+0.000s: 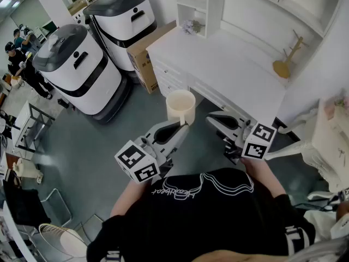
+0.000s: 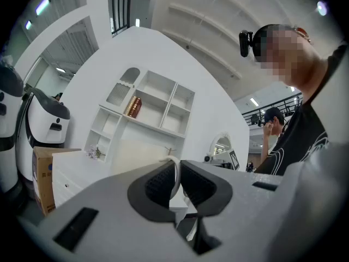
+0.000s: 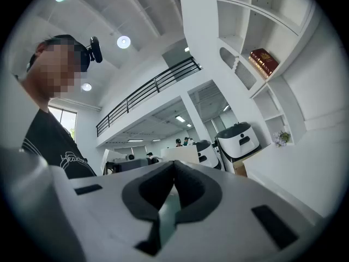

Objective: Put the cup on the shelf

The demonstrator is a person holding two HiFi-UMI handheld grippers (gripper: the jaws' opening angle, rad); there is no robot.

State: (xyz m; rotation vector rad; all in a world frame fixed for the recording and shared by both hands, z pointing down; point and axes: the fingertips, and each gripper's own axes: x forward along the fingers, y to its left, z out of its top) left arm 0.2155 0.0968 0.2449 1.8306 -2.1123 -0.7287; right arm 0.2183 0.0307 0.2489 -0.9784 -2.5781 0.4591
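The cream cup (image 1: 180, 105) is being held clear of the floor, just near of the white counter (image 1: 229, 64). The left tongs (image 1: 182, 125) are being pinched almost closed on its handle (image 2: 175, 171), while the right tongs (image 1: 217, 120) are being held closed and empty. The cup is best carried upright and slowly to the shelf (image 2: 147, 113) at the far left, since it is likely to swing on so thin a grip.

Cursive print on black shirt (image 1: 177, 192), illegible
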